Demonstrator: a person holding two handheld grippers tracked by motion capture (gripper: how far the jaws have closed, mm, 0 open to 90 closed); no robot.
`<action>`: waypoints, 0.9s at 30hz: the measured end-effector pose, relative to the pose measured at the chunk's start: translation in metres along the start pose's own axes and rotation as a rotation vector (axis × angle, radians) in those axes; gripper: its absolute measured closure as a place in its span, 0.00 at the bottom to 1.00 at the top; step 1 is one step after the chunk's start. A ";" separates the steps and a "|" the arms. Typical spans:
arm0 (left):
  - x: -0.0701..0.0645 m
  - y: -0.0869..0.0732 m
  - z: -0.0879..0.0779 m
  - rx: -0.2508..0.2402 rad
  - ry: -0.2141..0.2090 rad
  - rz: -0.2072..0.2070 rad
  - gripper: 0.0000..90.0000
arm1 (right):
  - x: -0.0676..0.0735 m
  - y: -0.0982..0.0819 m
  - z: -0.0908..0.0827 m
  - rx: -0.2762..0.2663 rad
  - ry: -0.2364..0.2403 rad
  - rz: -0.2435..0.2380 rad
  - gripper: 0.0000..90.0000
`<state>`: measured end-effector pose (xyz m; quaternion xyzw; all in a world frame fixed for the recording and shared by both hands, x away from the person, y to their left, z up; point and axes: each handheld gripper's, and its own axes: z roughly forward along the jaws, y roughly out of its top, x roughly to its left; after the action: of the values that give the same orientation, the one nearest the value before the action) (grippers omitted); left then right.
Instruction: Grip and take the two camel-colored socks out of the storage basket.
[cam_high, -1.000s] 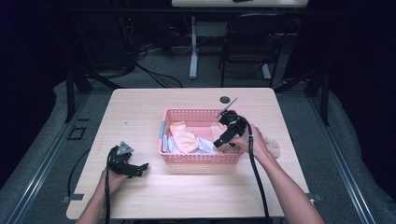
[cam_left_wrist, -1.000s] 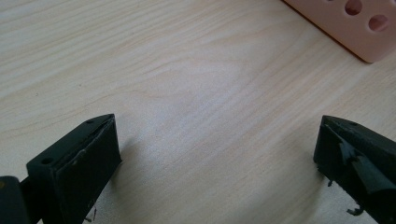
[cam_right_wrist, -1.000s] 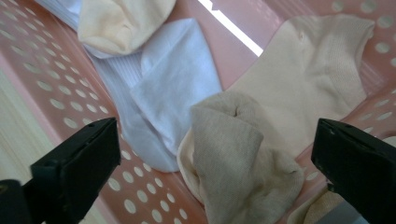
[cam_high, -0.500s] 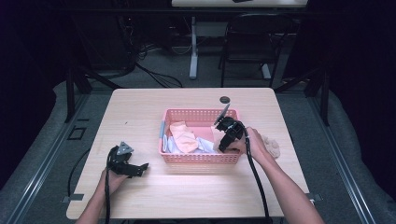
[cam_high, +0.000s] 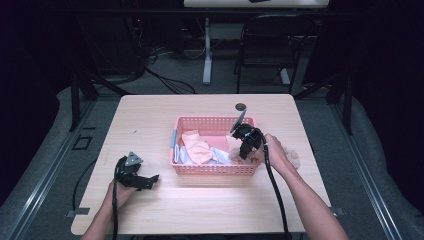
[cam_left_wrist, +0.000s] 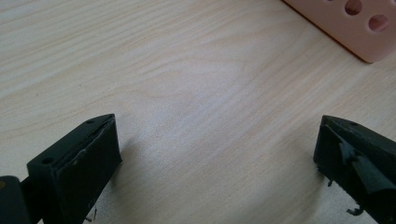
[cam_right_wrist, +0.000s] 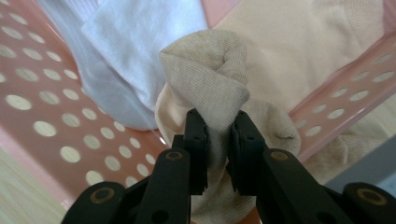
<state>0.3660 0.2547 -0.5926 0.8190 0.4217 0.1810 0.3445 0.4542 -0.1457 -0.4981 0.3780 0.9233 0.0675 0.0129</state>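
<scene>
My right gripper (cam_right_wrist: 218, 135) has just closed its jaws and now pinches the beige sock (cam_right_wrist: 210, 79) at the right end of the pink basket (cam_high: 212, 168). My left gripper (cam_high: 134, 175) rests as before on the table (cam_high: 150, 115), jaws apart, at the near left.

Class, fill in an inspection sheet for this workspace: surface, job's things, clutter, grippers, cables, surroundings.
Surface: pale wooden table.
Job's things: pink basket holding a beige sock, white cloth, peach cloth.
Clutter: small dark round thing; a pale cloth right of the basket.
Grippers: right gripper has just been closing, now pinching the beige sock; left gripper open over bare table.
Cables: one trails from each gripper.
Surroundings: dark room, chair.
</scene>
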 end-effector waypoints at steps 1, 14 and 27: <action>0.000 0.000 0.000 0.001 -0.001 0.000 0.00 | 0.000 0.000 -0.002 -0.006 0.002 0.000 0.88; 0.000 0.000 0.000 0.000 0.000 0.000 0.00 | 0.004 0.005 -0.035 -0.063 -0.004 -0.008 0.88; 0.000 0.000 0.000 0.000 0.000 0.000 0.00 | 0.003 0.008 -0.066 -0.079 -0.017 -0.021 0.88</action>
<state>0.3660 0.2546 -0.5926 0.8190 0.4216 0.1810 0.3445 0.4527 -0.1461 -0.4312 0.3680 0.9237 0.1006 0.0365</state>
